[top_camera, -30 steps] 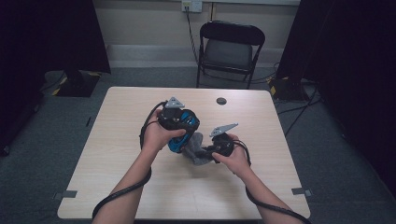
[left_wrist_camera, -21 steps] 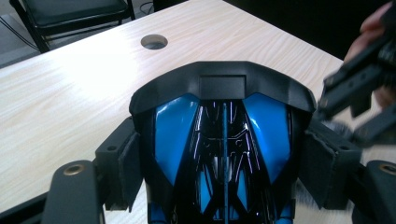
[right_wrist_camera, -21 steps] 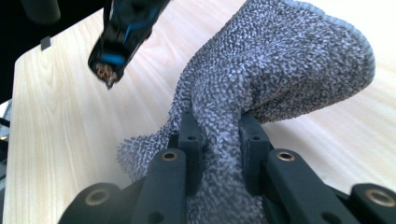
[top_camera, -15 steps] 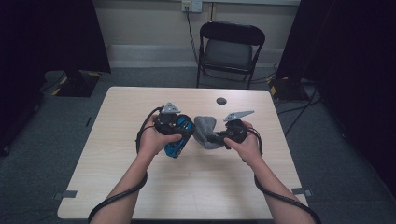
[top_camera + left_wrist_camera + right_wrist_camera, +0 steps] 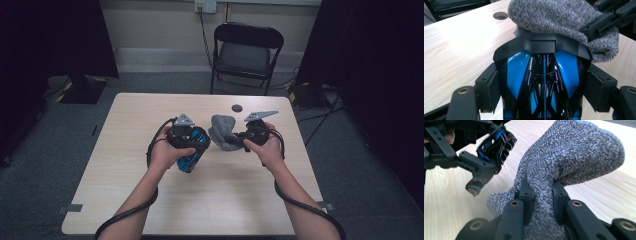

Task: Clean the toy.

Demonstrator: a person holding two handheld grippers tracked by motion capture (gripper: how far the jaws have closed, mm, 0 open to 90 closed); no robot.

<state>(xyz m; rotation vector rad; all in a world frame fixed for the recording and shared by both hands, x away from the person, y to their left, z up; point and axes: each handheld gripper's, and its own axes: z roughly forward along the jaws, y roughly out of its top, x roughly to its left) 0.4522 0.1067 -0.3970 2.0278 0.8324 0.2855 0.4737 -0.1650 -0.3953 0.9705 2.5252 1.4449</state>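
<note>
We see the left gripper (image 5: 543, 82) holding a glossy blue and black toy car (image 5: 543, 75), hard plastic, over the middle of the pale wood table (image 5: 125, 150). The right gripper (image 5: 541, 192) pinches a soft, fuzzy grey cloth (image 5: 574, 157) just right of the car. Compared with a second ago, the cloth is higher and further from us

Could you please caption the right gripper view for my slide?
Right gripper pinches a grey knitted cloth above the table, facing the blue toy car.
</note>
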